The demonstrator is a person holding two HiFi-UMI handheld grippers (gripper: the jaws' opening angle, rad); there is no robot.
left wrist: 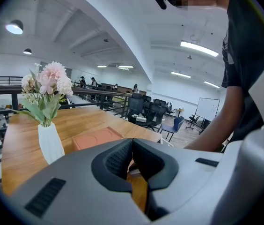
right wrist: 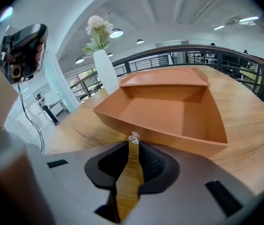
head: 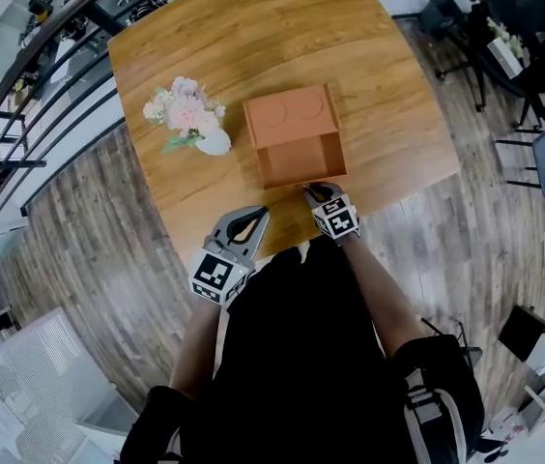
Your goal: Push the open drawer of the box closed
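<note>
1. The terracotta box [head: 290, 114] sits mid-tabletop [head: 215, 37], with its drawer [head: 301, 162] pulled out toward the person.
2. Right gripper [head: 319, 191]: its fingers stand slightly apart at the drawer's small clear knob [right wrist: 133, 138], not clamping it.
3. Left gripper [head: 256, 213]: its fingers are closed on nothing, above the tabletop's near edge.
4. A white vase of flowers [head: 211, 143] stands just left of the box.

Bright, even light is coming from ceiling strip lights [left wrist: 198, 48]. Fisheye distortion is bending the edges, and the nearest foreground is perhaps blurring slightly.
</note>
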